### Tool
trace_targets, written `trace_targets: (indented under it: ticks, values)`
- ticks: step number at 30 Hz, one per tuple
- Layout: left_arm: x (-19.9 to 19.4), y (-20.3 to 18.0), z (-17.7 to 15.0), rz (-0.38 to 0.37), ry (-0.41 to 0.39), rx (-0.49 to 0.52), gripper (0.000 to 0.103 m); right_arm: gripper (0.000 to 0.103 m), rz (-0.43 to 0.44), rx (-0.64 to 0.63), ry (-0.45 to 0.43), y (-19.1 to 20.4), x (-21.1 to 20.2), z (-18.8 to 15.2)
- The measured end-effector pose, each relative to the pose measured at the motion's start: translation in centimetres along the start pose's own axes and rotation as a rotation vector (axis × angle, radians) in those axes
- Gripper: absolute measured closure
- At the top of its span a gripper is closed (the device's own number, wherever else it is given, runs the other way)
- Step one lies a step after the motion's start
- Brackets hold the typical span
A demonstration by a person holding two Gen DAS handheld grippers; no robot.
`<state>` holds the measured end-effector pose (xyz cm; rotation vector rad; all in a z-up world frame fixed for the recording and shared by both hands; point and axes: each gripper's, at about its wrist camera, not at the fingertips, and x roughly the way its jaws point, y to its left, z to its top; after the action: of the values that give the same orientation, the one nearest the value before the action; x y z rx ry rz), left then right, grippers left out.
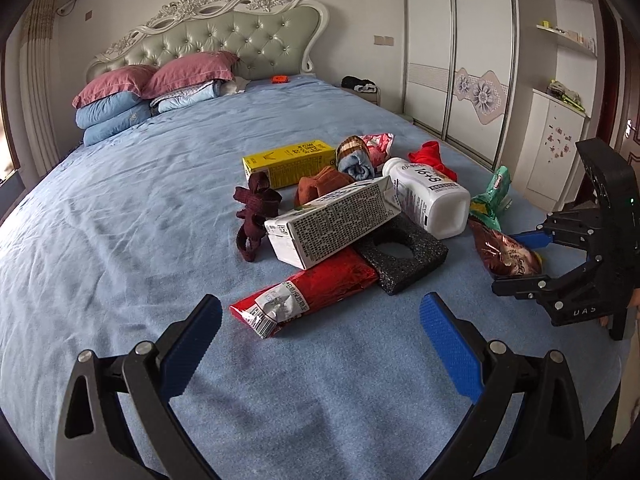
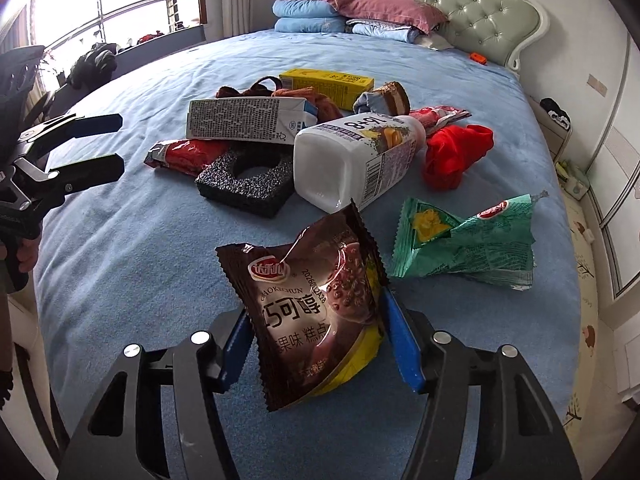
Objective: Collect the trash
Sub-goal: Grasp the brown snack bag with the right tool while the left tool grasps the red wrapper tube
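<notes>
Two tools are over the blue bed (image 1: 120, 240), and the trash sits heaped mid-mattress. Far left in the left wrist view, at nine o'clock of the heap, a dark maroon sock (image 1: 254, 216) lies knotted. Just right of it the white carton (image 1: 332, 222) rests tilted, its near end on the red wrapper (image 1: 304, 296) at six o'clock and its side over the black foam block (image 1: 400, 256). Behind them, at twelve o'clock, lies the yellow box (image 1: 288, 160). The left tool (image 1: 320, 328) hangs with its jaws spread wide and empty, the red wrapper just ahead between the blue pads. Moving right, the white bottle (image 1: 428, 196) lies on its side, touching the foam. At three o'clock the green wrapper (image 1: 492, 200) lies crumpled on the sheet. Farthest right, the right tool (image 2: 316, 344) has the brown snack bag (image 2: 320, 312) pinched between its blue pads, the bag standing upright out of the grip, its top pointing to twelve o'clock in the right wrist view.
</notes>
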<state>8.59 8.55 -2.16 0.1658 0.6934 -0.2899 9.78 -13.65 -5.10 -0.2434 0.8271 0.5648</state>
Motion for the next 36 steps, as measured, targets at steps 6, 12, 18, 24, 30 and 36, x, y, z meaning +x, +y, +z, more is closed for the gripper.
trace_targets:
  ticks: [6,12,18,24,30,36]
  values:
    - [1.8,-0.3,0.9,-0.012,0.057,0.176,0.004,0.072,0.009,-0.019,-0.032,0.5,-1.3,-0.1]
    - [5.3,0.0,1.6,-0.086,0.161,0.253,0.030,0.073,0.075,0.012,-0.055,0.8,-2.8,0.0]
    - [6.9,0.6,1.5,-0.099,0.209,0.259,0.053,0.073,0.127,0.055,-0.040,0.3,-3.2,0.3]
    - [5.4,0.4,0.6,-0.042,0.206,0.260,0.066,0.073,0.139,0.073,-0.062,-0.1,-3.7,-0.1]
    - [1.8,0.7,-0.5,-0.050,0.167,0.182,0.070,0.073,0.135,0.066,-0.094,-0.2,-5.2,-0.9]
    - [-1.9,-1.9,-0.7,-0.114,0.107,0.164,0.071,0.073,0.098,0.080,-0.141,-1.1,-8.0,-2.6]
